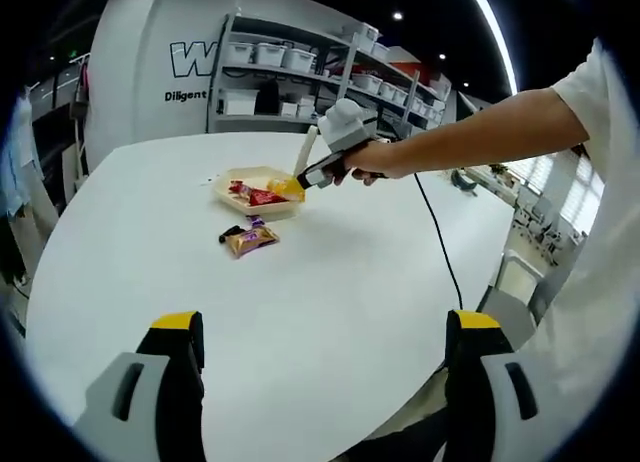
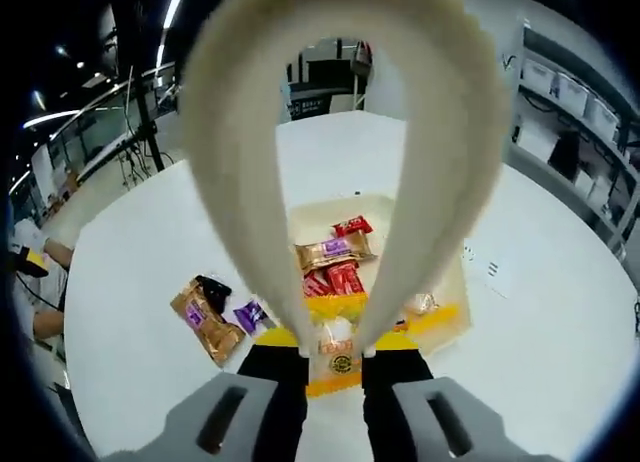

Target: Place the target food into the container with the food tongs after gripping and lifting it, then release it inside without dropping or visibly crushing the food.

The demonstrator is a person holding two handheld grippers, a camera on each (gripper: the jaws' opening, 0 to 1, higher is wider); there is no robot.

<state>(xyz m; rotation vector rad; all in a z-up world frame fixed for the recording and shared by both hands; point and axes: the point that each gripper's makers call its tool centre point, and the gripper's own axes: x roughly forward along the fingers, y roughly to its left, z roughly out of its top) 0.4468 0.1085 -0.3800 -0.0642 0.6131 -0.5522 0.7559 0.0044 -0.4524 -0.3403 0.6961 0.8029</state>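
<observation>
Right gripper view: tongs (image 2: pixel 340 132) hang over the container's near edge (image 2: pixel 400 327).

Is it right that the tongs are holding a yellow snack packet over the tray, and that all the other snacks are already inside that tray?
Not quite. The tongs do hold the yellow snack packet over the tray, but the right gripper view shows a gold and purple packet lying outside it on the white table.

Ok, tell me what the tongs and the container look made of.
Tongs: probably plastic or silicone, cream-coloured, matte; the arms show no metallic shine. Container: a shallow pale yellow tray, likely thin plastic or paperboard; its dull, thin rim leaves that open.
</observation>
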